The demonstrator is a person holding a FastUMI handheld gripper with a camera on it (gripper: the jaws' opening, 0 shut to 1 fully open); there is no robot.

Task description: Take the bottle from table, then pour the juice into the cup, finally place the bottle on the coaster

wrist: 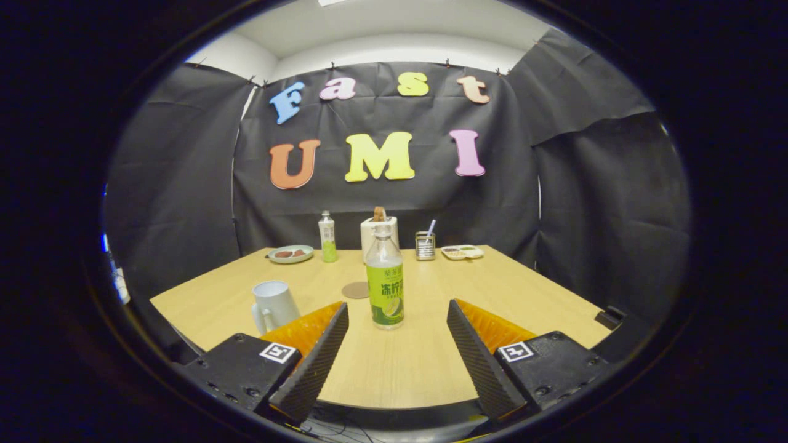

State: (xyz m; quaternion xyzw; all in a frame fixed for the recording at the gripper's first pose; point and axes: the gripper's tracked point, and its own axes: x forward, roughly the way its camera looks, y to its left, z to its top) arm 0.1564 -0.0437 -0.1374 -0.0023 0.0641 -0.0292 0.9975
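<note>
A clear plastic bottle (385,280) with a green label and no cap stands upright on the wooden table (431,363), just ahead of my fingers and roughly centred between them. My gripper (397,306) is open, its fingertips wide apart and clear of the bottle. A white mug (273,306) stands to the left, right beside the left finger (320,351), its handle turned toward me. A round brown coaster (356,290) lies flat on the table beyond the mug, just left of and behind the bottle.
Along the far edge sit a plate with food (290,253), a second small bottle (327,237), a paper towel roll (377,232), a metal utensil holder (425,245) and a divided tray (463,251). A dark object (609,317) lies at the right table edge.
</note>
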